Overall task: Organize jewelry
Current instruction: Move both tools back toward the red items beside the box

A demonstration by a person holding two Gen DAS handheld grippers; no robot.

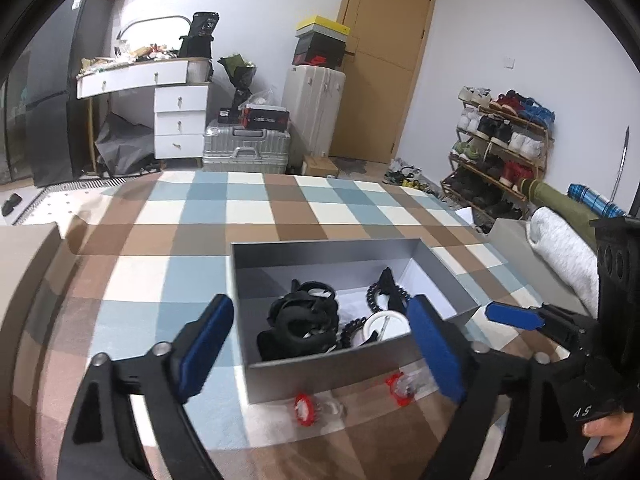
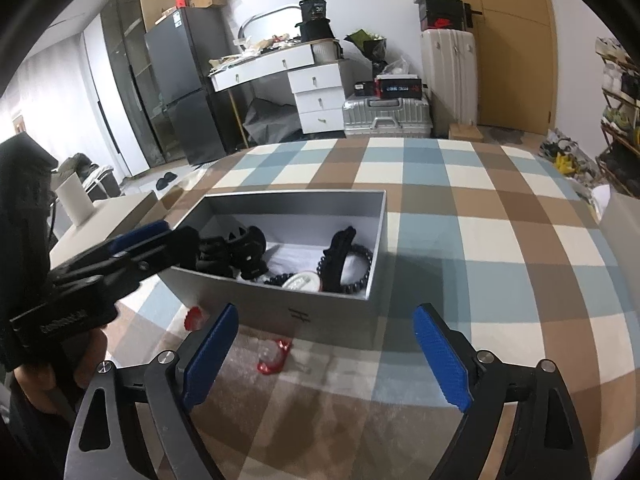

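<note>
Jewelry is seen gathered inside an open grey rectangular cardboard box (image 1: 352,376) that is set on a surface covered with a blue, brown and cream checked cloth (image 1: 248,208). Within the box, a heap of black chunky bands (image 1: 300,320) is piled toward its left end, a black beaded bracelet (image 2: 360,268) is lain toward its right end, and a round white piece (image 1: 386,326) is placed against the box's near wall between them. Just outside that near wall, two small red and clear trinkets are left on the cloth: one (image 1: 304,408) before the box's left half, the other (image 1: 400,388) further right and nearer the wall.

The left gripper (image 1: 320,356), with blue-padded black fingers, is held before the box with its jaws wide apart; the near wall is framed between them and nothing is clamped. The right gripper (image 2: 324,360) is likewise held before the box, jaws spread and empty, with one red trinket lying on the cloth between it and the box.
</note>
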